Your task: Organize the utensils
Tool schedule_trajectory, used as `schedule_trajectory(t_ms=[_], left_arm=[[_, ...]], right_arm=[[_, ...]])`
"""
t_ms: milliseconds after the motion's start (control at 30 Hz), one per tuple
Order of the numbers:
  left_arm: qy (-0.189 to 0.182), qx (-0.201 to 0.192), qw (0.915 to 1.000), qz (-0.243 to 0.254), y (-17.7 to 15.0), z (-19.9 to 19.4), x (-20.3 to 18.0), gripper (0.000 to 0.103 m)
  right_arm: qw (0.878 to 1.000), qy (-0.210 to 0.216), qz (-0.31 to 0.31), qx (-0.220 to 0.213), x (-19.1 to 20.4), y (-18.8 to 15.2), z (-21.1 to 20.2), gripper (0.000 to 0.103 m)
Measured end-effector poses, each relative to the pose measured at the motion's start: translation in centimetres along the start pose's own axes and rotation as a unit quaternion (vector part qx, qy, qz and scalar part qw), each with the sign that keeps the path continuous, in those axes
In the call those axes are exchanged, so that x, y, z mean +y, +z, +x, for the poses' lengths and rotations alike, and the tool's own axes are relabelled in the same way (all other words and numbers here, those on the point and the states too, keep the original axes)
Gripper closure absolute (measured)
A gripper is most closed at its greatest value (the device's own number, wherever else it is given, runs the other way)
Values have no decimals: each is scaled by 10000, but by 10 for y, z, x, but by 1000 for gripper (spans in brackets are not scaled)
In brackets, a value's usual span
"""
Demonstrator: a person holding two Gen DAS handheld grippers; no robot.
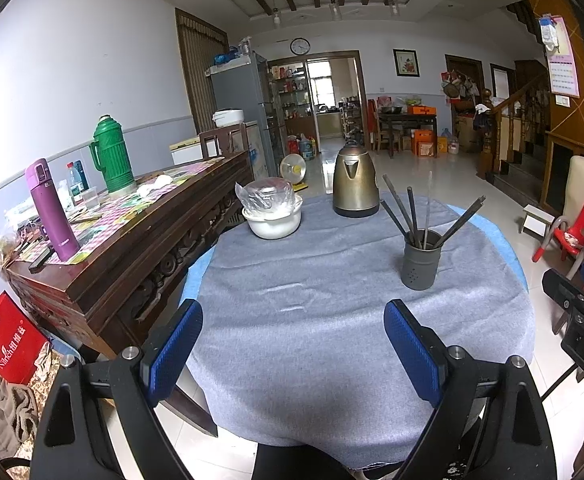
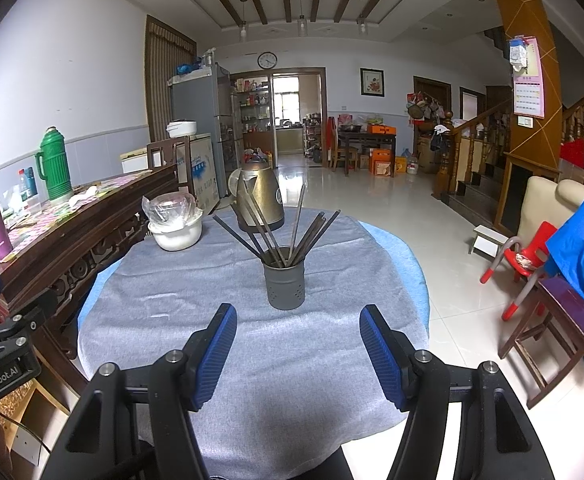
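Looking along the left gripper (image 1: 294, 344), its blue fingers (image 1: 412, 344) stand wide apart with nothing between them, over a round desk (image 1: 292, 280) under grey cloth. A grey holder (image 1: 420, 260) of chopsticks (image 1: 412, 208) stands right of centre, a kettle (image 1: 355, 184) and a covered white bowl (image 1: 273, 220) nearer the far rim; a wooden sideboard (image 1: 131, 240) crowds the left edge. From the right wrist, the right gripper (image 2: 298, 350) is partly open and empty, the holder (image 2: 284, 284) just ahead, bare cloth around it and open tiled floor (image 2: 432, 220) to the right.
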State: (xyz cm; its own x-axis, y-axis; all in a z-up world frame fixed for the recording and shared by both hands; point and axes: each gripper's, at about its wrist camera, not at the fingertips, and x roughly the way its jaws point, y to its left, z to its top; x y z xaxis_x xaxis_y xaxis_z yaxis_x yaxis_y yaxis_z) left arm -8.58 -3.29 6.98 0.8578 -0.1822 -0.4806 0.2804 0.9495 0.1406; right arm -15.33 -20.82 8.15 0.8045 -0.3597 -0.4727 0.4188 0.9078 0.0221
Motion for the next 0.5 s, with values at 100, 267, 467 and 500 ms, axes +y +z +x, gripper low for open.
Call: schedule_trajectory(t_ms=[100, 267, 467, 500], left_arm=[[11, 21, 10000, -34, -1, 1, 2, 11], [4, 59, 9999, -92, -2, 4, 5, 11], [13, 21, 9999, -148, 4, 7, 11, 11], [5, 11, 9998, -181, 5, 8, 12, 11]], right_arm=[[10000, 9, -25, 11, 4, -1, 2, 35], [10000, -1, -20, -6, 4, -1, 3, 35], [10000, -56, -22, -58, 6, 7, 5, 35], [10000, -56, -21, -60, 6, 9, 7, 35]])
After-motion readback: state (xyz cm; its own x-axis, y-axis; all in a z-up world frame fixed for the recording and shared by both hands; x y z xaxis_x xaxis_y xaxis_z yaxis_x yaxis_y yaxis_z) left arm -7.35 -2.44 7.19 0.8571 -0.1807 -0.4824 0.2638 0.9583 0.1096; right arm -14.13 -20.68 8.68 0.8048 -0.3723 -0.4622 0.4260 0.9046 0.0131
